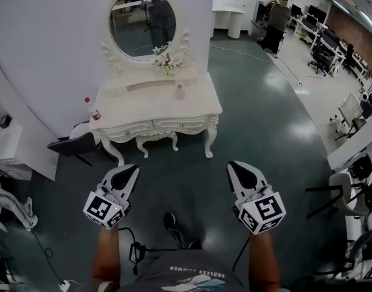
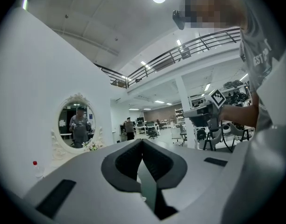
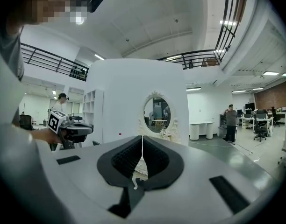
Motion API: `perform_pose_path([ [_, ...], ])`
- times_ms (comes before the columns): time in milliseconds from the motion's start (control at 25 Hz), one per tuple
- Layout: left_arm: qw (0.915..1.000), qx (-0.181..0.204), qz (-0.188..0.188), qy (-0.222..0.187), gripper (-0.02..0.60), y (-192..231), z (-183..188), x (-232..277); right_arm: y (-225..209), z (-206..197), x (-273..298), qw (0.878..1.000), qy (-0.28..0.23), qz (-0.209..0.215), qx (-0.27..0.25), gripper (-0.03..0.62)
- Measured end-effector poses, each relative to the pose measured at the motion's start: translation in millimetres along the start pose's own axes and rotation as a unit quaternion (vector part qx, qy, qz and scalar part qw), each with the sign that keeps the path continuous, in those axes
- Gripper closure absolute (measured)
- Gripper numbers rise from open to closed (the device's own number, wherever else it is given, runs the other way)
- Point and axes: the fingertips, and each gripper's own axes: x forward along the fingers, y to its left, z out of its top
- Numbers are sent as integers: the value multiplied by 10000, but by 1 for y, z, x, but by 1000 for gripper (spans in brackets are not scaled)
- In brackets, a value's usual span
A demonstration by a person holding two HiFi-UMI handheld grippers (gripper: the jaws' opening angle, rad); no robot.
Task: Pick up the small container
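The small container, pale pink, stands on the white vanity table, just below the oval mirror and beside a flower posy. Both grippers hang over the dark floor in front of the table, well short of it. My left gripper is shut and empty; in its own view the tips meet. My right gripper also has its jaws together, with nothing between them. In the two gripper views the container is not visible.
A red-capped bottle stands at the table's left end. A black chair sits by the table's left legs. A person stands far back among desks and office chairs. Cables trail on the floor.
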Motion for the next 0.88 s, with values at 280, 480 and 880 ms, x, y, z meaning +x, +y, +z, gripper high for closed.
perform_pose_path([
  [280, 9990, -49, -371, -249, 565, 31, 5, 44, -21, 7, 25, 9993, 72, -356, -79, 568],
  [480, 9982, -100, -518, -270, 565, 63, 1, 66, -27, 13, 58, 9987, 84, -494, -72, 568],
  [880, 9953, -165, -875, -368, 565, 122, -9, 110, -35, 17, 118, 9968, 180, -768, -87, 568],
])
